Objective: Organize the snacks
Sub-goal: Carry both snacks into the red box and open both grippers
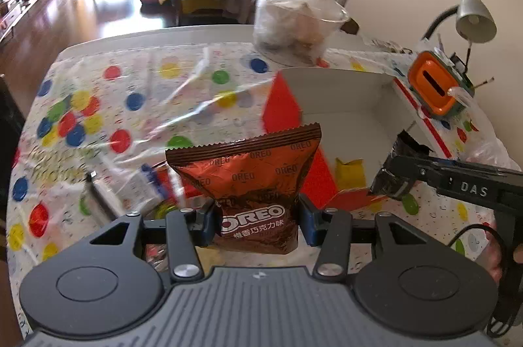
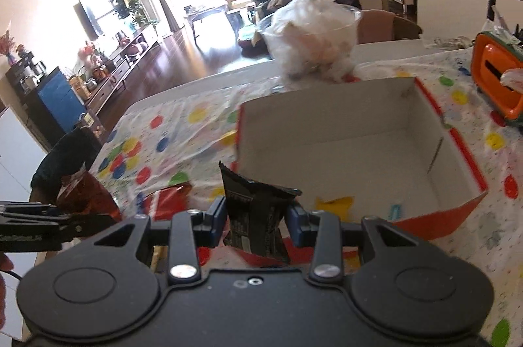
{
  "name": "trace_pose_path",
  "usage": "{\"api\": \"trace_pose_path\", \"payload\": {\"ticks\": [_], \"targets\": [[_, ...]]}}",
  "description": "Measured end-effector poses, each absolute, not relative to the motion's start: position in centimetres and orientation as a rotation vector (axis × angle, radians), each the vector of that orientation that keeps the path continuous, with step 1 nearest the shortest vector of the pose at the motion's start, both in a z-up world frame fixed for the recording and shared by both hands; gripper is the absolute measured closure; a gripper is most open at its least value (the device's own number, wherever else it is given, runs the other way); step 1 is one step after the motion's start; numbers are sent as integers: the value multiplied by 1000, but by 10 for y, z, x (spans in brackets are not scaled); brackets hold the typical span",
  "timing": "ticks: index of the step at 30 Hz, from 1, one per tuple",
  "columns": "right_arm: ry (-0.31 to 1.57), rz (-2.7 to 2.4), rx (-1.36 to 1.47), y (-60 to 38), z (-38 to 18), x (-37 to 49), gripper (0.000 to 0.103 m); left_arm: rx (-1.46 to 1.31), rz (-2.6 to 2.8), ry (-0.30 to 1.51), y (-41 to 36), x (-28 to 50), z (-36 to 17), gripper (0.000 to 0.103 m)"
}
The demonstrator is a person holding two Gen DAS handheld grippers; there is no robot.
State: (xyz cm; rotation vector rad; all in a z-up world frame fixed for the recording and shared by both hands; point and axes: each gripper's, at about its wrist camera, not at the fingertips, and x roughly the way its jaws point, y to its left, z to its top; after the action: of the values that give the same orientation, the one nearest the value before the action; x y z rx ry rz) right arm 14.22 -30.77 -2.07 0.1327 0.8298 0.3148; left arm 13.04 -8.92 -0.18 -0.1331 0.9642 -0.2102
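The left gripper (image 1: 258,221) pinches the lower part of a brown Oreo pack (image 1: 253,180), held upright above the table (image 1: 130,75) with its crimped top edge uppermost. The right gripper (image 2: 256,221) pinches a black pack (image 2: 255,216), also upright and slightly tilted, just in front of the box's near corner. Beyond both packs stands an open box (image 2: 353,131) with white inner walls and red outer faces. A yellow pack (image 2: 333,205) lies on the box floor near the front wall; a small blue item beside it is too blurred to identify. Behind the box stands a clear tub (image 1: 294,26) stuffed with wrapped items. An orange holder (image 1: 436,85) and a lamp (image 1: 474,17) stand to the right.
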Motion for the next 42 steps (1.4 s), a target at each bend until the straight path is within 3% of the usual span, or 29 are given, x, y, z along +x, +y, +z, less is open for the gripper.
{"api": "trace_pose_path", "payload": {"ticks": [20, 42], "targets": [[865, 224, 41, -404, -44, 213, 66, -77, -291, 1012, -226, 206, -1, 55], [1047, 342, -68, -405, -94, 269, 66, -39, -196, 1216, -283, 293, -76, 55]]}}
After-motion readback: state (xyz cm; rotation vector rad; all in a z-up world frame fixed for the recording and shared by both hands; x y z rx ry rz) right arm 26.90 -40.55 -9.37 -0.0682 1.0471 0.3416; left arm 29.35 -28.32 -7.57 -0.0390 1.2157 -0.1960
